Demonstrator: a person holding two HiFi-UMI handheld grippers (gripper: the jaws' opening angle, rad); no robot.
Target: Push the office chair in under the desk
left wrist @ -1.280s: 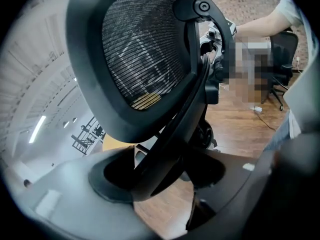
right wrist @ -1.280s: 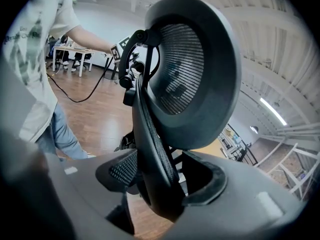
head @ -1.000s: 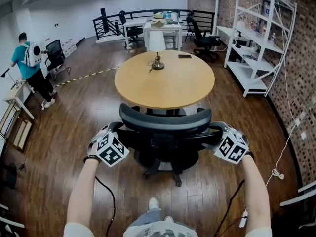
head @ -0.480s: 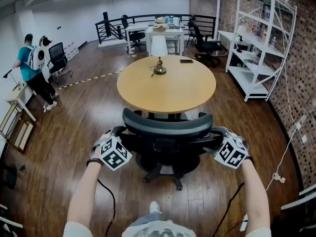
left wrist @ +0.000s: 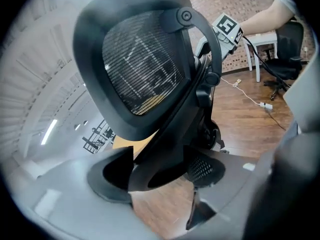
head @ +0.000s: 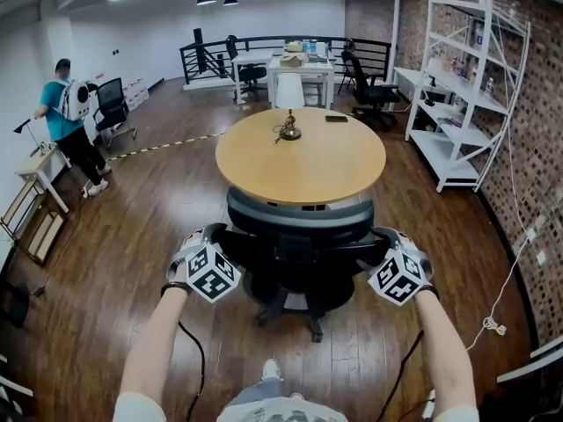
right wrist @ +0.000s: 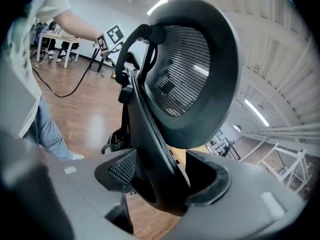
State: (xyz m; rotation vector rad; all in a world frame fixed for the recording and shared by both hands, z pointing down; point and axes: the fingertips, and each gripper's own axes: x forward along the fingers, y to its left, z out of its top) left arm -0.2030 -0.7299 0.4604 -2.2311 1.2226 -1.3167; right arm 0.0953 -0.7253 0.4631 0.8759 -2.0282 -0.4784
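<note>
The black mesh-backed office chair (head: pixel 299 222) stands with its back at the near rim of the round wooden table (head: pixel 301 152), its seat beneath the top. My left gripper (head: pixel 205 237) is shut on the left side of the chair's back frame (left wrist: pixel 165 149). At the frame's right side is my right gripper (head: pixel 388 237). Its jaws are opening, with the frame bar (right wrist: pixel 155 164) still between the pads and touching them.
A small lamp (head: pixel 288 104) and a dark flat object (head: pixel 334 119) sit on the table. White shelving (head: pixel 457 86) lines the brick wall at right. A person in teal (head: pixel 70 121) stands far left by another chair. Cables trail on the wooden floor.
The chair has rolled forward until its back reached the table's rim, and both grippers went forward with it.
</note>
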